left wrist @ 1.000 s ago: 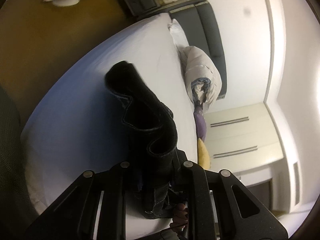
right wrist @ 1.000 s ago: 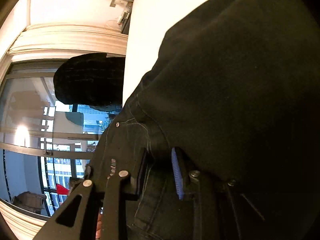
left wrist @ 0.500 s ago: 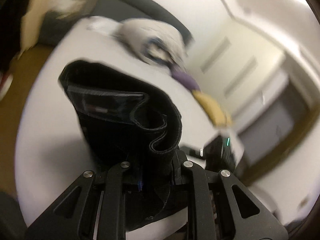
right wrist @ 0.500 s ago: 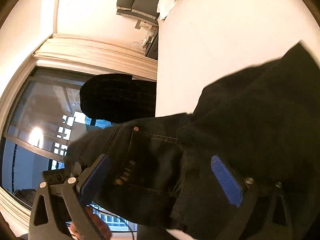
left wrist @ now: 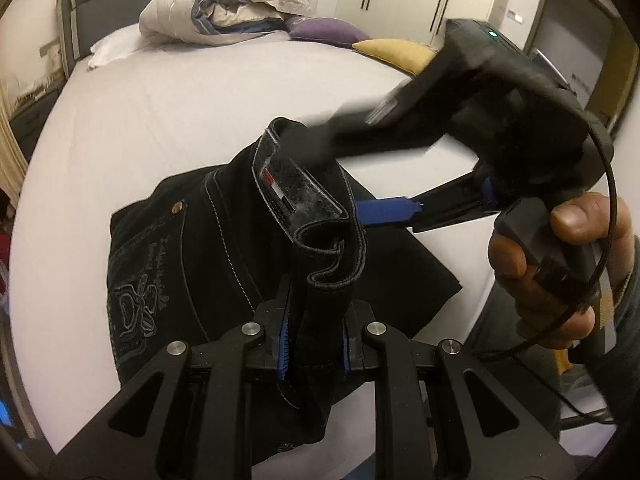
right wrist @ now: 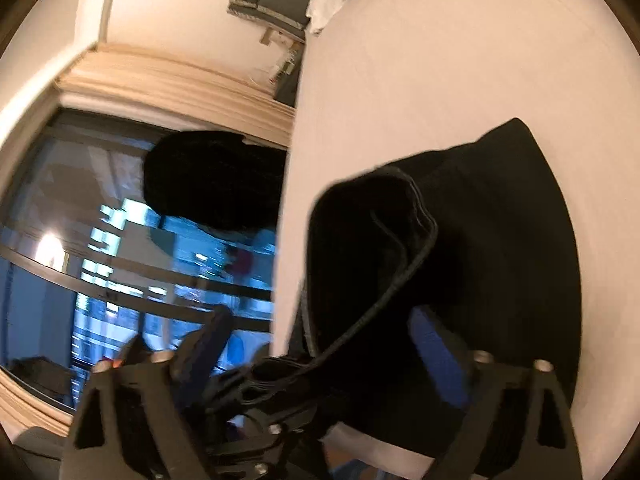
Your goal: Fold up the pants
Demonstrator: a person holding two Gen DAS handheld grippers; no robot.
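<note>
Black pants pinched in left gripper; right gripper, jaws spread, probably should clamp waistband before lowering onto bed.

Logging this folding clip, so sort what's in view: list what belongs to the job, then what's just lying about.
Job:
- black pants
- left tool, shut on the waistband
- right tool, open at the pants
- bed they lie on

Lying about:
- rolled duvet
- purple pillow
- yellow pillow
- white pillow
</note>
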